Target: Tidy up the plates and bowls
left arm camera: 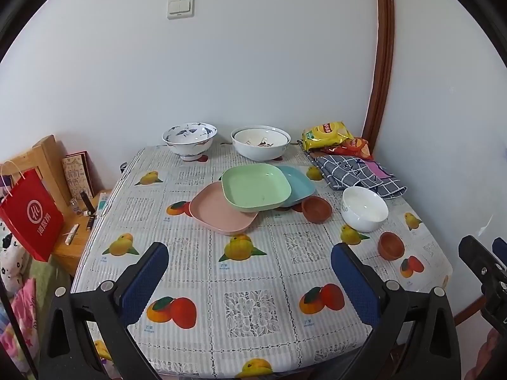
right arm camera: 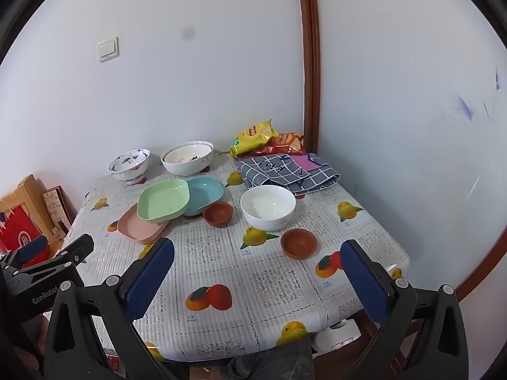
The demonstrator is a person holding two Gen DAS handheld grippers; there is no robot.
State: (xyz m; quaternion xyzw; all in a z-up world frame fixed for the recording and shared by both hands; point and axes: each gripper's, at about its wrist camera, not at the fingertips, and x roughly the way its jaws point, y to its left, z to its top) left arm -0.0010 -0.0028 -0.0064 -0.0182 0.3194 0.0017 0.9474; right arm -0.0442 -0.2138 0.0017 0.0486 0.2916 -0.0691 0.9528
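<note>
Corner table [left arm camera: 253, 332], glossy fruit-print oilcloth, white walls behind. Left gripper [left arm camera: 250, 281] and right gripper [right arm camera: 258, 278] both spread wide, empty, hovering over near edge. Smooth square plates, green plate [left arm camera: 256, 186] topmost, overlap mid-table, straight ahead of left (nearer hand); white bowl [right arm camera: 267, 206] and terracotta dish [right arm camera: 298, 243] ahead of right.

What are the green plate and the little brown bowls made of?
The green plate looks like plastic: one flat pastel colour, soft sheen, rounded square shape. The two little brown bowls look like unglazed clay or terracotta: matte reddish brown, no shine. They might be coloured plastic instead; I can't tell.
</note>
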